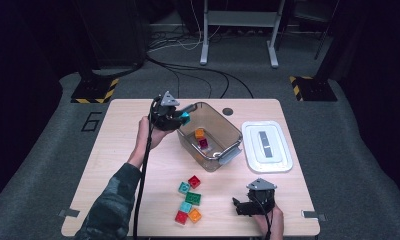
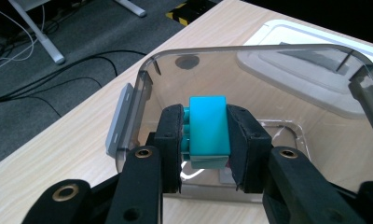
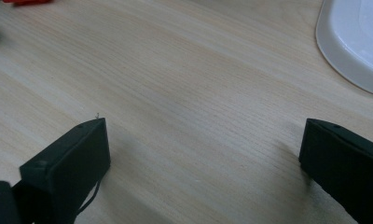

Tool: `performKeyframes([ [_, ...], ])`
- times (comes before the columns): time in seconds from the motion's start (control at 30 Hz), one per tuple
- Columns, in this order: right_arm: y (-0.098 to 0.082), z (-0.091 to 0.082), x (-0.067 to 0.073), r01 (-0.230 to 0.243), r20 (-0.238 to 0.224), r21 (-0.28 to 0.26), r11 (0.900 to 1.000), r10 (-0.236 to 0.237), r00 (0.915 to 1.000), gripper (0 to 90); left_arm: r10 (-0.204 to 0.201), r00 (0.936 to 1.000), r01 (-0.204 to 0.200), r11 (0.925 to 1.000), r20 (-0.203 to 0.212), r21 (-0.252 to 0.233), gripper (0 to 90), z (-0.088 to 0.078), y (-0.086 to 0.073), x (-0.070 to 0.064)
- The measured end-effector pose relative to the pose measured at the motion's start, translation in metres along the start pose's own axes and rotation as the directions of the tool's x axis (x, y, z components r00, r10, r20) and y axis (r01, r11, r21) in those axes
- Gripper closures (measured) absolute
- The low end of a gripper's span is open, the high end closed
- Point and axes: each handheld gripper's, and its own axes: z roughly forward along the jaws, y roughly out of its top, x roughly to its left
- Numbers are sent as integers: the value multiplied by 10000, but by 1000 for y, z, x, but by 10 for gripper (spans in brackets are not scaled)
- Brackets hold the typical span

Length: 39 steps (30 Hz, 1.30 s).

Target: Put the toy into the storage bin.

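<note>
My left gripper (image 1: pixel 184 116) is shut on a cyan brick (image 2: pixel 208 125), its black pads pressed on the brick's two sides. It hovers at the near-left rim of the clear plastic bin (image 1: pixel 227 131). In the left gripper view the cyan brick hangs just above the bin's rim (image 2: pixel 142 84). Inside the bin lie an orange brick (image 1: pixel 200 133) and a dark red brick (image 1: pixel 203 143). My right gripper (image 1: pixel 239 206) rests low at the table's front right, its jaws wide apart over bare wood (image 3: pixel 198 116) with nothing between them.
A white lid (image 1: pixel 267 146) lies right of the bin. Several loose bricks, red (image 1: pixel 194 181), teal (image 1: pixel 184 188), green (image 1: pixel 193 198) and orange (image 1: pixel 195 215), sit near the front middle of the table. Beyond the far edge are cables and metal stands on the grey floor.
</note>
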Motion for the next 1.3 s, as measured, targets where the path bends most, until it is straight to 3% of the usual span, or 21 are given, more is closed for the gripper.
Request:
performKeyframes([
  [0.77, 0, 0, 0, 30, 13, 12, 10000, -30, 10000, 8, -596, 9982, 596, 9939, -26, 929, 665, 50, -9, 7],
  [0.97, 0, 0, 0, 78, -2, 27, 10000, -78, 10000, 9, -907, 9958, 885, 9896, 139, 1136, 477, 49, -12, 7],
  [1.17, 0, 0, 0, 74, -2, 24, 10000, -74, 10000, 9, -683, 9977, 684, 9940, -48, 849, 306, 29, -15, 2],
  [1.3, 0, 0, 0, 70, -3, 25, 10000, -70, 10000, 9, -725, 9973, 730, 9952, -110, 645, 238, 13, -21, 1],
])
